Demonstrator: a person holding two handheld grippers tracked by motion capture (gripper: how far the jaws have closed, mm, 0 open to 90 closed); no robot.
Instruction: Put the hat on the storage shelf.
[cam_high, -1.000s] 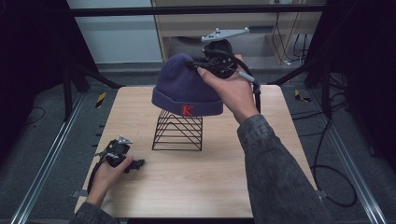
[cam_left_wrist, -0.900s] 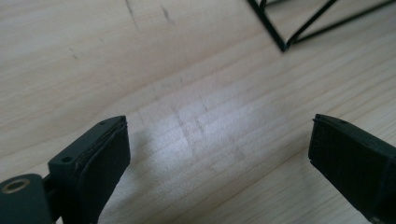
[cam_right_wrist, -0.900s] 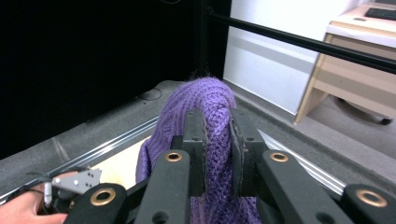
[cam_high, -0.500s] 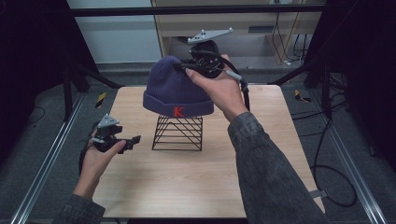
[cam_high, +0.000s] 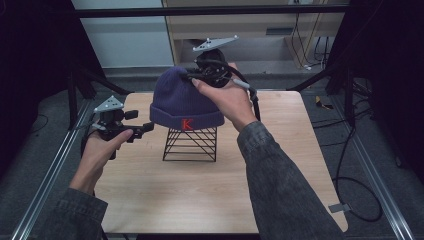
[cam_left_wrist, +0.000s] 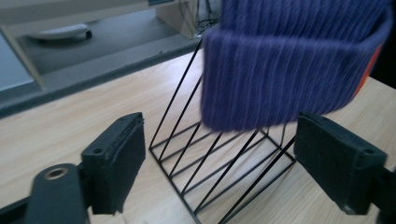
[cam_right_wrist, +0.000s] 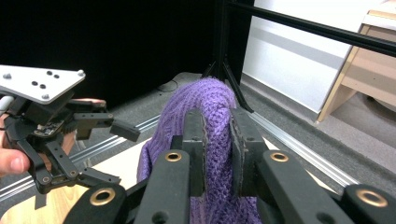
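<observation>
Up off the bench has come my left gripper (cam_high: 142, 127), its fingers just closing a little with nothing between them, while the hat (cam_high: 185, 100) has slid slightly left over the rack (cam_high: 190, 145).

Nearest me, my left fingers (cam_left_wrist: 116, 163) stand apart, aimed at the hat's folded cuff (cam_left_wrist: 280, 79), which hangs free just ahead of them and above the rack's wires. Beyond that, my right gripper (cam_right_wrist: 217, 149) is clamped on a pinch of knit at the crown and carries the hat over the rack. It is soft, light and floppy, so it sags from one hold. I judge the doubled cuff the firmer place for my left fingers; thin knit could stretch or snag on the wires.
</observation>
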